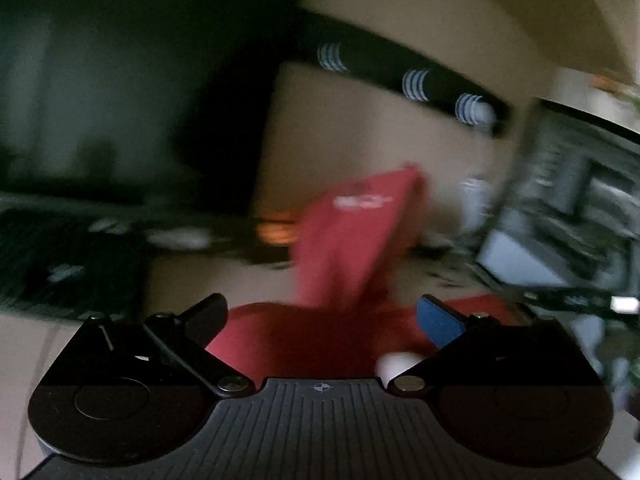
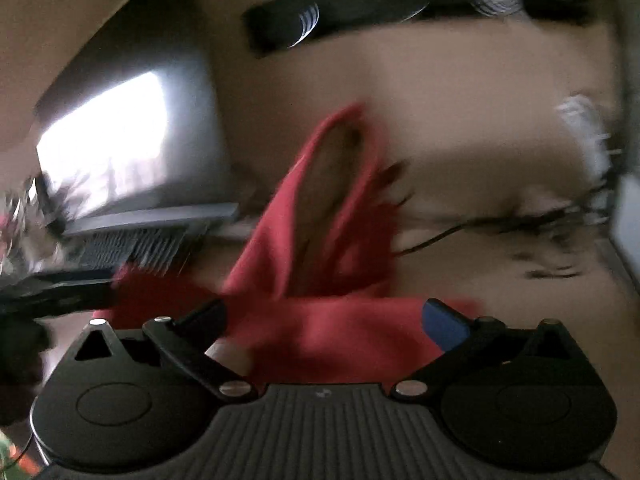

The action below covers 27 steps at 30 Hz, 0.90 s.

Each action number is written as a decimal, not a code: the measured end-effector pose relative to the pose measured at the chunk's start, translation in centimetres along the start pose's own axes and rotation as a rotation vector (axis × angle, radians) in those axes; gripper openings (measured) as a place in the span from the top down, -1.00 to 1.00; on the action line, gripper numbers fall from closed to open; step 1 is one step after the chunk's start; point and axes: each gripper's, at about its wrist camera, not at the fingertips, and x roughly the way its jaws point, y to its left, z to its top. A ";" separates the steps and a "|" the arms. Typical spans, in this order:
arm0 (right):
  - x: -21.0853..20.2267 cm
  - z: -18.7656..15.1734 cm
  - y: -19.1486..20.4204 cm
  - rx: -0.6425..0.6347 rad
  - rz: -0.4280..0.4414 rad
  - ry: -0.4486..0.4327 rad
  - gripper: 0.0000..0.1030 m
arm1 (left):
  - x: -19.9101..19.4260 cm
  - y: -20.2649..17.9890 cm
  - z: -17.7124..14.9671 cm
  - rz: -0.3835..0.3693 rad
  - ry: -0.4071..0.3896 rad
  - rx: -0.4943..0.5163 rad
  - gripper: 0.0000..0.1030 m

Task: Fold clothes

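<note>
Both wrist views are heavily smeared by motion blur; only the gripper bodies in the foreground are sharp.

Left wrist view: the left gripper (image 1: 322, 316) stands with its jaws spread wide, one black finger at left and one blue-padded finger (image 1: 438, 322) at right. Neither pad presses on anything. The red garment (image 1: 352, 232) lies ahead of and between the fingers on a pale tabletop (image 1: 224, 280), part of it standing up as a blurred flap that carries a white marking too smeared to read. Its near edge is cut off by the gripper body. A small pale patch near the right linkage cannot be identified.

Right wrist view: the right gripper (image 2: 324, 316) is likewise at full spread, with red cloth between and beyond the fingers but no pad closed on it. The garment rises in a loop or fold, its outline streaked; which part of the clothing this is cannot be told.

Background: a dark bar with pale curved marks (image 1: 404, 80) crosses the beige wall in both views. A laptop (image 2: 120, 160) with a bright screen and keyboard sits at left in the right wrist view. Dark cables (image 2: 500, 224) trail across the table at right, their ends lost in blur.
</note>
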 end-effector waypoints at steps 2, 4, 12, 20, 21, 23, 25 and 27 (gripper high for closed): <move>3.4 -1.4 0.3 0.024 -0.018 0.081 -1.00 | 2.0 -0.4 -0.9 0.030 0.035 0.004 -1.00; 5.3 -2.8 -0.3 0.095 -0.021 0.101 -1.00 | 4.7 0.9 -2.3 0.090 0.099 -0.064 -1.00; 6.3 -3.0 1.4 -0.080 -0.049 0.153 -1.00 | 9.1 2.9 -5.3 0.218 0.205 -0.116 -1.00; 4.0 -3.2 6.9 -0.228 -0.007 0.148 -1.00 | 8.5 2.6 -5.8 0.228 0.190 -0.095 -1.00; 4.7 -3.9 7.1 -0.242 -0.024 0.175 -1.00 | 8.6 2.6 -5.8 0.228 0.189 -0.096 -1.00; 5.6 -4.6 6.9 -0.217 -0.034 0.189 -1.00 | 8.6 2.7 -5.8 0.226 0.185 -0.098 -1.00; 5.6 -4.5 6.7 -0.202 -0.025 0.189 -1.00 | 8.6 2.6 -5.9 0.225 0.184 -0.092 -1.00; 4.7 -3.5 5.8 -0.175 -0.001 0.180 -1.00 | 8.5 2.6 -6.0 0.227 0.179 -0.088 -1.00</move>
